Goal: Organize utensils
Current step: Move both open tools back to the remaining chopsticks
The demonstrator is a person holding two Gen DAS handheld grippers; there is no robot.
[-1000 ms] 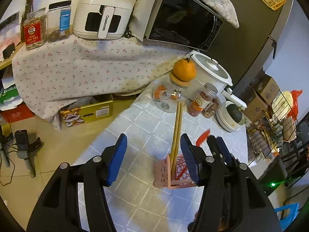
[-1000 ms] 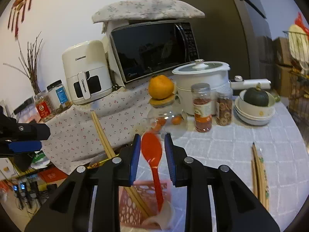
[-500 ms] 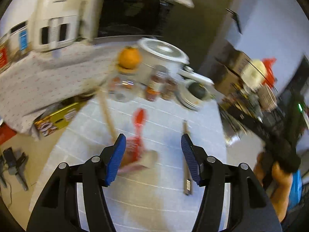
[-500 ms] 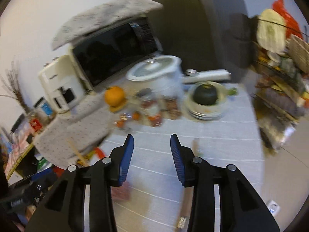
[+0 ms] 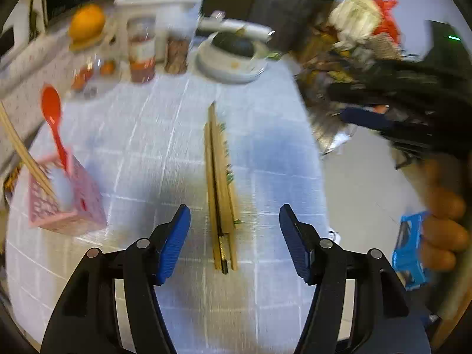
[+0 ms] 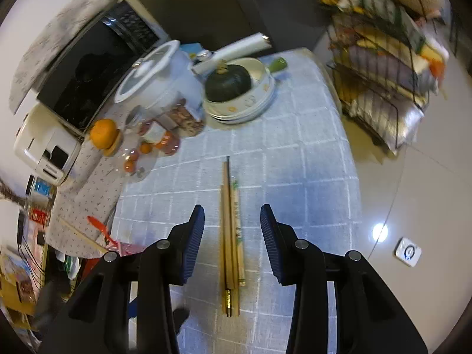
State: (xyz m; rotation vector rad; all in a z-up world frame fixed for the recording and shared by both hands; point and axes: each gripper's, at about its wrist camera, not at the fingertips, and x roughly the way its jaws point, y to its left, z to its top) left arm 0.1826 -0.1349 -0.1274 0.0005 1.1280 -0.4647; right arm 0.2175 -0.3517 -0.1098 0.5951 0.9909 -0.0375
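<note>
Having let go of the red spoon (image 5: 53, 118), now standing in the pink holder (image 5: 63, 200), the right gripper (image 6: 233, 242) hangs wide open and empty over the loose chopsticks (image 6: 230, 236). The left gripper (image 5: 234, 242), equally spread and empty, has swung over them too, so they are probably next. They lie on a blue checked tablecloth (image 6: 309, 183) in a cluttered kitchen, bowls (image 6: 250, 103) and rice cooker (image 6: 156, 82) behind.

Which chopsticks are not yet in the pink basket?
The chopsticks bundle lying flat on the tablecloth between the open right tongs; the other pair stands in the pink basket.
</note>
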